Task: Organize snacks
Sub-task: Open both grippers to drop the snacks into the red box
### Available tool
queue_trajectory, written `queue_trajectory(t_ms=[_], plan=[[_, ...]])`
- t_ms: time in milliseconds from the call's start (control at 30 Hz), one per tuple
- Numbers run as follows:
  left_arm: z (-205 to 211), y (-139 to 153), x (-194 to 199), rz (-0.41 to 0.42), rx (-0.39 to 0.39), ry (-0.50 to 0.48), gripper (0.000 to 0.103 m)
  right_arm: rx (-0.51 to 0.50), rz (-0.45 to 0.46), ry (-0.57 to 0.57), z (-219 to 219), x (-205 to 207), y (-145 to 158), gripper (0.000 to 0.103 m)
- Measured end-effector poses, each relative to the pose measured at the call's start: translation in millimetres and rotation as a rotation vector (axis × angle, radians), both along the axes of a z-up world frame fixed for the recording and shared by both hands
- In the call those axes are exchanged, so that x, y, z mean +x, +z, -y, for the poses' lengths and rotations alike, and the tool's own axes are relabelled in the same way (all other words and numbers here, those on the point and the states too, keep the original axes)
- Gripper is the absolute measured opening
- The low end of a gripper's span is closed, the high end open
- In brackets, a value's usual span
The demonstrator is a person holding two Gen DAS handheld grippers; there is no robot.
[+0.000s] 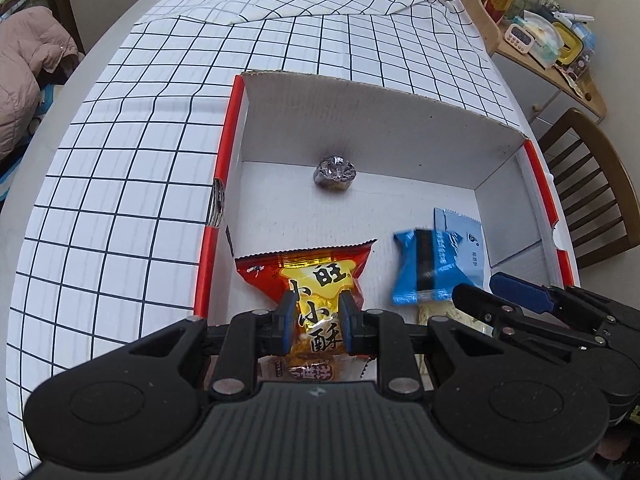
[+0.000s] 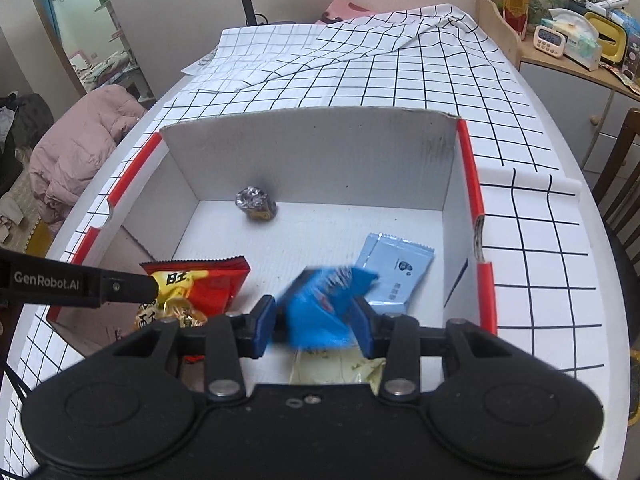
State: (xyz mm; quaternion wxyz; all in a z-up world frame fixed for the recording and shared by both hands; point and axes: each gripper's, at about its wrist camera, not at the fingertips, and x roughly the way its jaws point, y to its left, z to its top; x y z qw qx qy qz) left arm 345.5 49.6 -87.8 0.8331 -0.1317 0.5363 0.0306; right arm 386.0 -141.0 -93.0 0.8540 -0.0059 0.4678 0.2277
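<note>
While the left gripper fingers clamp a crinkly red-and-yellow snack bag, the right gripper fingers pinch a glossy blue packet. Both hang inside the red-edged white cardboard box, which holds a pale-blue sachet and a foil-wrapped lump, on the grid-clothed bench.
</note>
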Motion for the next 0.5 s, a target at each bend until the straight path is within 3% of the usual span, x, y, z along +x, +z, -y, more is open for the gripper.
queue_trajectory(t_ms=[500], plan=[[10.3, 38.9, -43.2, 0.126, 0.018, -0.048, 0.022, 0.102, 0.068, 0.016, 16.4, -35.6, 43.3, 0.046]])
